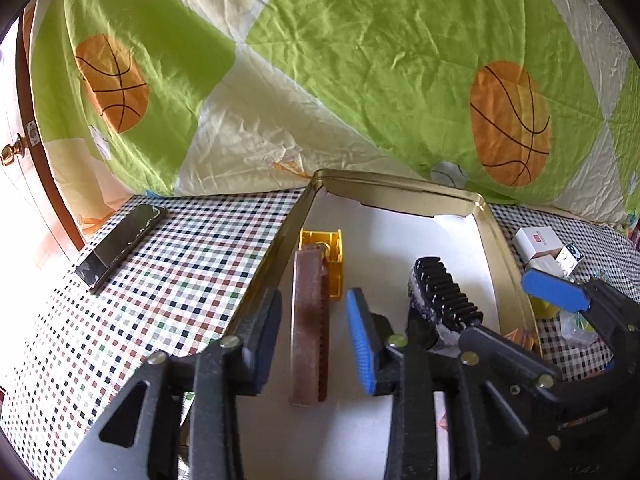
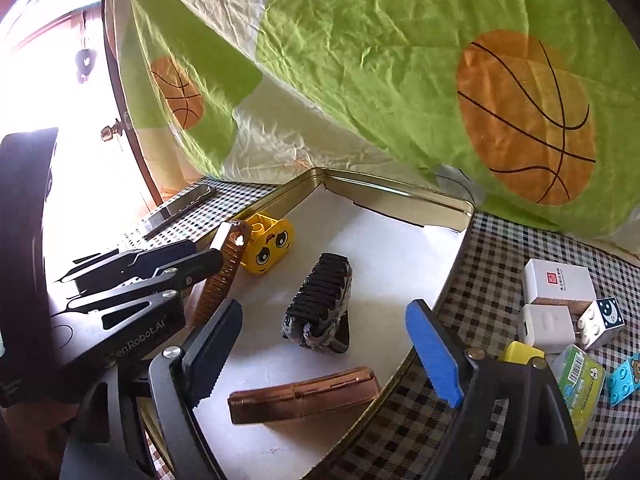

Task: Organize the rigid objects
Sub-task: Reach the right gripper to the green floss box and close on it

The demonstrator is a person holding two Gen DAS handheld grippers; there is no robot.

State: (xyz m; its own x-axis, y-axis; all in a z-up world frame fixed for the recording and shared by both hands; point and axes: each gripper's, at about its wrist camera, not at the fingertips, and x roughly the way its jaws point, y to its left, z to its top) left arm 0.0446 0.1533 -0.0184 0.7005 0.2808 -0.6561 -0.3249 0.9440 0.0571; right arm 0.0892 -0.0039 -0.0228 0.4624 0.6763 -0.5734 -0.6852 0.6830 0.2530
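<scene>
Left gripper (image 1: 316, 332) jaws parted around, not touching, long brown plastic comb (image 1: 310, 328) in shallow gold tin tray (image 1: 404, 184), right gripper (image 2: 332, 354) jaws wide apart, empty.

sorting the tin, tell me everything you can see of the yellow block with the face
The yellow block looks like glossy plastic, with a cartoon face of two big eyes, brows and a small mouth on one side. Its top has a round hollow. It rests on the white liner in the gold tin, near the far left corner. The brown comb lies against it.
</scene>
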